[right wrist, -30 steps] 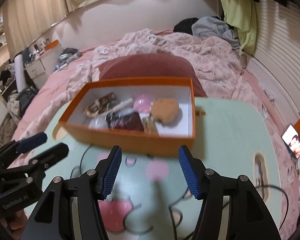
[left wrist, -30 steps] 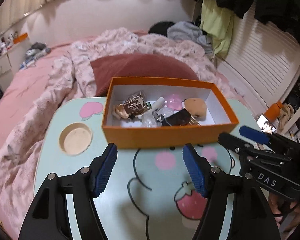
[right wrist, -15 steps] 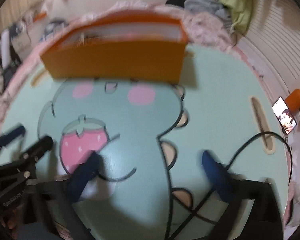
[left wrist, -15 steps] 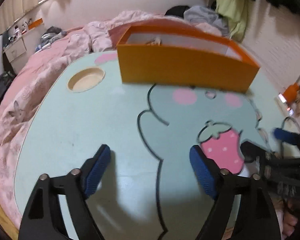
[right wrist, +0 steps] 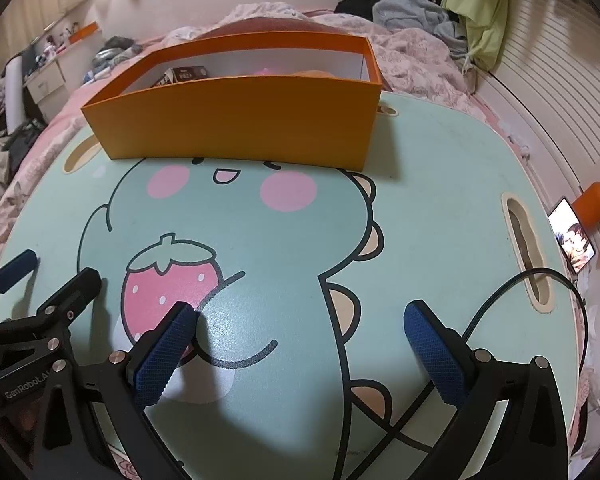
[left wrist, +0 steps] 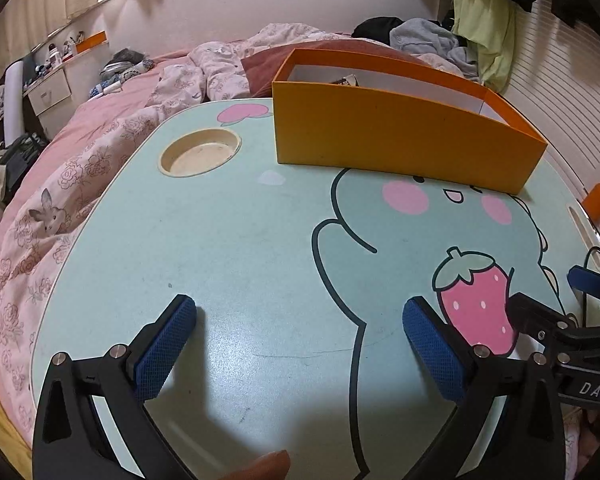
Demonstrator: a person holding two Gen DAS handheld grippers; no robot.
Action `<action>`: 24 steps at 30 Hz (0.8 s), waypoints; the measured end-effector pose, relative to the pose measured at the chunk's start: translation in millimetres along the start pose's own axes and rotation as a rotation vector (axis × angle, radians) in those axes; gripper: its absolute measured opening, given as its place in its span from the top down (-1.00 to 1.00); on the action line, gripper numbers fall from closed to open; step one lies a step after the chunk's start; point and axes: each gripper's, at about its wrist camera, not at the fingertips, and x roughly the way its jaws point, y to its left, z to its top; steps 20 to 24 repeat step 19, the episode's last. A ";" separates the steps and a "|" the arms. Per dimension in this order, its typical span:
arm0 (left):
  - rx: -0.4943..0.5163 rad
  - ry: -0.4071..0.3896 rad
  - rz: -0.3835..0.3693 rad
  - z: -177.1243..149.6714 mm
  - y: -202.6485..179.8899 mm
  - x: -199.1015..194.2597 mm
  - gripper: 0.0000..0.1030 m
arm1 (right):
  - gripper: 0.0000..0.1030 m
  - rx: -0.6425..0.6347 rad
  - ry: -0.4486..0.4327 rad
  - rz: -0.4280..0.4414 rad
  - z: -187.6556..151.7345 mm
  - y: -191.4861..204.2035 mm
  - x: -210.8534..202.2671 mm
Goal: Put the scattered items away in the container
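Mint-green lap table sits on a bed with a pink sheet and a floral quilt. The tabletop is printed with a cartoon dinosaur hugging a strawberry, has a round cup recess near the left far corner and a slot handle on the right edge. The orange box stands at the far side of the table, with a small brown carton and other bits inside (mostly hidden by the near wall). A dark red pillow lies behind it. Black cable loops over the right edge.

Left gripper low over the near table, jaws just opened further, now spread wide, nothing between them. Right gripper beside it over the strawberry print, jaws wide apart, empty too.

Room: clothes piled at the headboard, green garment hanging, white slatted wall on the right, white drawer unit on the left, phone and an orange bottle to the right below the table.
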 end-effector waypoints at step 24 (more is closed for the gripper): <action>0.000 0.003 0.004 -1.1 1.3 2.4 -1.00 | -1.00 0.000 0.000 0.001 -0.8 0.4 -7.7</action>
